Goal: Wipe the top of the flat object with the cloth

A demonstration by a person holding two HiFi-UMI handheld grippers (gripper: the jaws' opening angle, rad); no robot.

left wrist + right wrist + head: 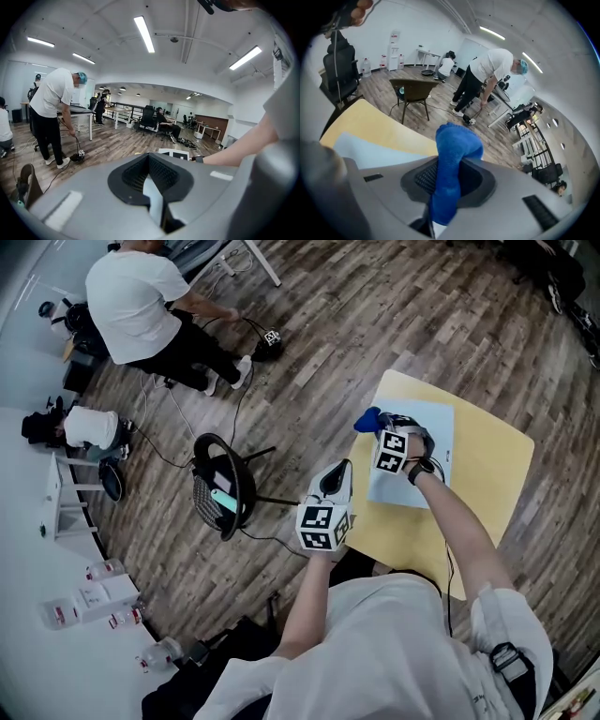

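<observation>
A pale blue flat board (439,435) lies on the yellow table (492,465). My right gripper (377,425) hovers over the board's far left corner, shut on a blue cloth (366,419). In the right gripper view the cloth (452,154) bulges up out of the shut jaws of that gripper (449,177), with the board (370,151) and table (370,121) below to the left. My left gripper (336,479) is held near the table's left edge, short of the board. The left gripper view faces the room, and this gripper (152,187) is shut with nothing in it.
A black round-backed chair (225,486) stands on the wood floor left of the table. A person in a white shirt (141,301) bends over a cable farther off. Water bottles (103,601) and a white shelf (66,493) line the left wall.
</observation>
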